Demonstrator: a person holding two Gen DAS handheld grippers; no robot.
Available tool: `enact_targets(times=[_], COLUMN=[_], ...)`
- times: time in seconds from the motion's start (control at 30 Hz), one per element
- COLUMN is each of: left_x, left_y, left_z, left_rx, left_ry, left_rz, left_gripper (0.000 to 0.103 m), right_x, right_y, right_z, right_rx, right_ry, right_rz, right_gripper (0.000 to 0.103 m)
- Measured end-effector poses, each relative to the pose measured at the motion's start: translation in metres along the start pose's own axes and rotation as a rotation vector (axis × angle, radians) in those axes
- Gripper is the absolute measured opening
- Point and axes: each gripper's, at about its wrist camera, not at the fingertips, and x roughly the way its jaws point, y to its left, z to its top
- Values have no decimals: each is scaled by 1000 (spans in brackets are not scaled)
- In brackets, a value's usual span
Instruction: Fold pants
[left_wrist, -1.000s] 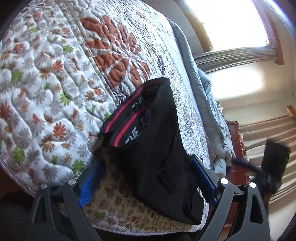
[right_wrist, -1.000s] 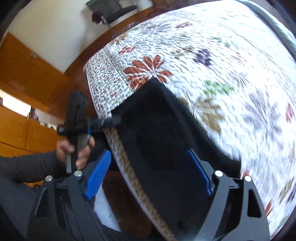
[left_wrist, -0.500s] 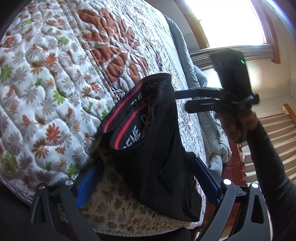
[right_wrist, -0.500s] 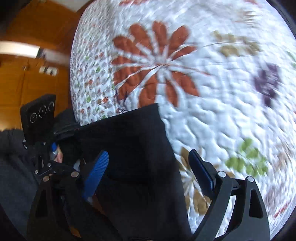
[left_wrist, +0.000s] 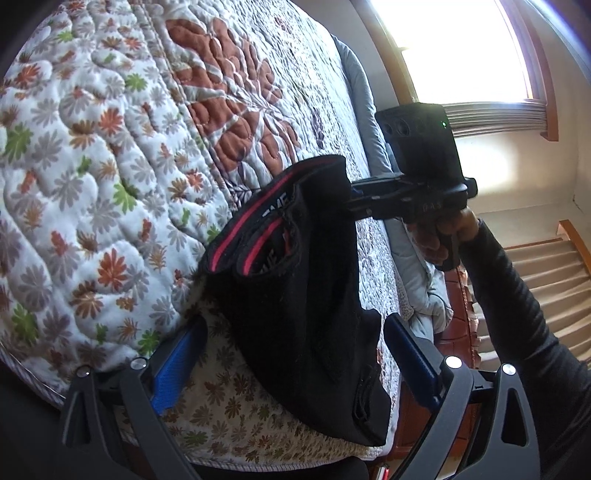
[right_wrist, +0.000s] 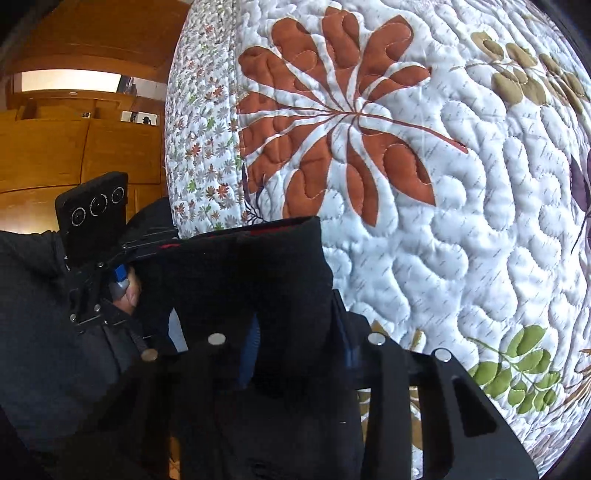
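Left wrist view: black pants (left_wrist: 306, 295) are lying mid-frame on the floral quilt (left_wrist: 92, 166), and the right gripper (left_wrist: 354, 195) is pinching their waistband edge, likely for folding. Left gripper (left_wrist: 291, 354) is sitting spread wide, straddling the fabric.

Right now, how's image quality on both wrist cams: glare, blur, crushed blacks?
Left wrist view: the window is blown out to white, with glare on the wall below; the quilt is sharp, the pants mostly featureless black. Right wrist view: evenly lit, the quilt crisp, no motion blur; strong fisheye bulge; the right gripper and pants merge into shadow.
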Motion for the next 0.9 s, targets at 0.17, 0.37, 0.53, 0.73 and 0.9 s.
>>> enact_targets(times=[0.17, 0.37, 0.53, 0.73, 0.9], left_x=[-5, -7, -11, -14, -18], left_y=[-10, -9, -2, 2, 2], left_z=[-4, -1, 5, 1, -4], left_rx=[51, 19, -15, -35, -33], left_ry=[-51, -69, -64, -57, -75], left_rz=[52, 21, -10, 52, 93], left_gripper=[91, 88, 66, 57, 57], right_x=[-1, -4, -6, -6, -5], right_y=[-8, -16, -27, -36, -31], right_z=[-3, -3, -4, -6, -2], right_rx=[4, 4, 14, 25, 10], right_ry=[-11, -4, -6, -10, -2], right_rz=[20, 24, 34, 40, 17], right_gripper=[34, 34, 36, 37, 39])
